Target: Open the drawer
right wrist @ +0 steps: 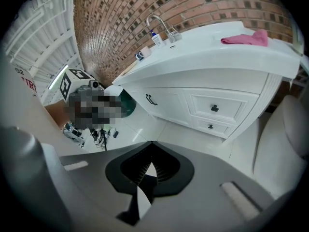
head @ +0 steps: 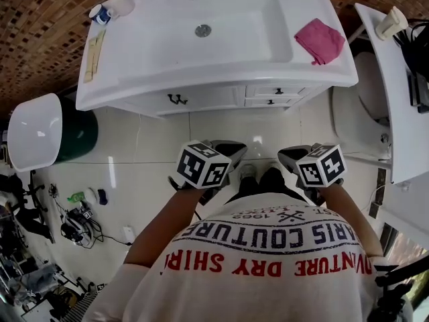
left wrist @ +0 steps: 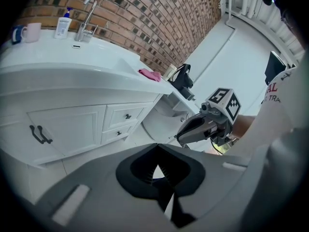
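A white vanity (head: 221, 79) stands ahead, with two small drawers stacked at its right end. The upper drawer (head: 275, 91) (left wrist: 127, 116) (right wrist: 215, 108) and the lower drawer (head: 271, 102) (left wrist: 118, 133) (right wrist: 210, 126) each have a dark knob, and both are closed. My left gripper (head: 233, 150) (left wrist: 157, 145) is shut and empty, held over the floor short of the vanity. My right gripper (head: 287, 154) (right wrist: 152, 143) is beside it, also shut and empty, pointing down towards the drawers. Neither gripper touches the cabinet.
A cabinet door with a dark handle (head: 177, 99) (right wrist: 151, 99) is left of the drawers. A pink cloth (head: 320, 40) lies on the counter. A toilet (head: 365, 92) and a white shelf (head: 395, 113) stand to the right. A green bin (head: 80, 134) and cables (head: 77, 223) are on the left.
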